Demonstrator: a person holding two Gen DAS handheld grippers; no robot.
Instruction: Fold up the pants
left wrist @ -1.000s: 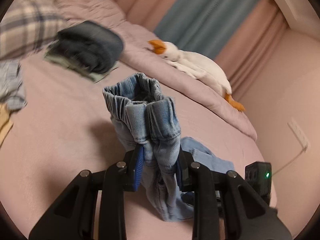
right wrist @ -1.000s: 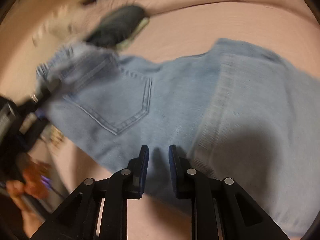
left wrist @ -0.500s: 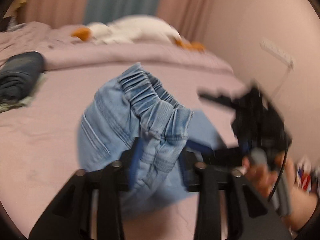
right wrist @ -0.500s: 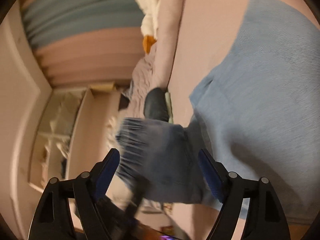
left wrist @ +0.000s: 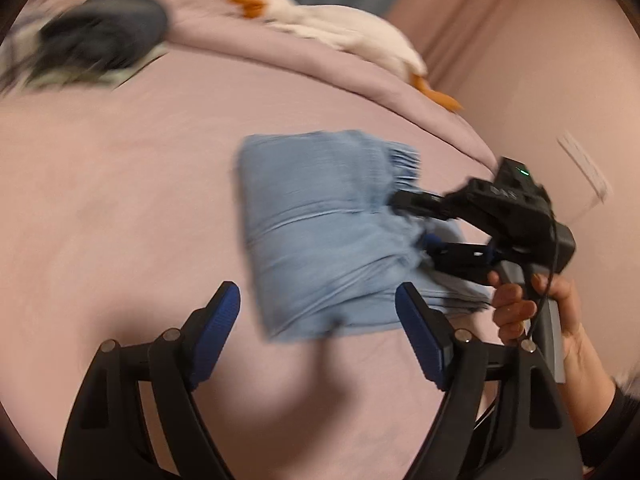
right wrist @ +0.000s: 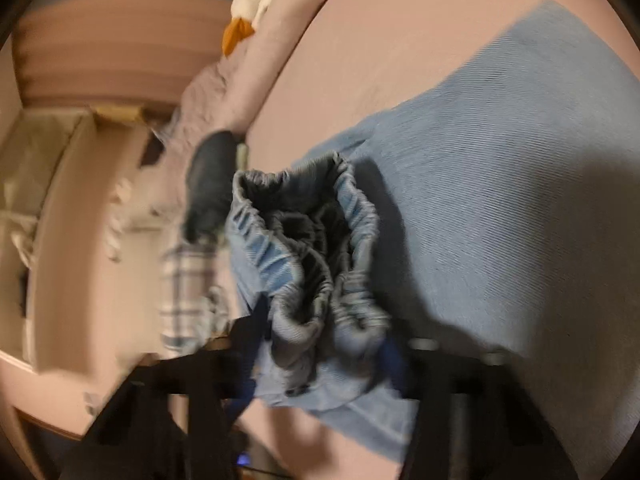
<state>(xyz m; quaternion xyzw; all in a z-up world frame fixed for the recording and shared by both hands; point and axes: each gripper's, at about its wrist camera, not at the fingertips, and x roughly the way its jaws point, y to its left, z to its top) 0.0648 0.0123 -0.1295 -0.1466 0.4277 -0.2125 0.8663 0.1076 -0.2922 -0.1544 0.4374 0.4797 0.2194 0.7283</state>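
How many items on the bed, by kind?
Light blue jeans: 1
Dark folded garment: 1
Plaid cloth: 1
Plush goose: 1
Total: 4

The left gripper (left wrist: 318,328) has let go of the jeans (left wrist: 320,232) and its jaws are opening. The right gripper (right wrist: 320,356) has taken the bunched waistband, jaws closing on it.
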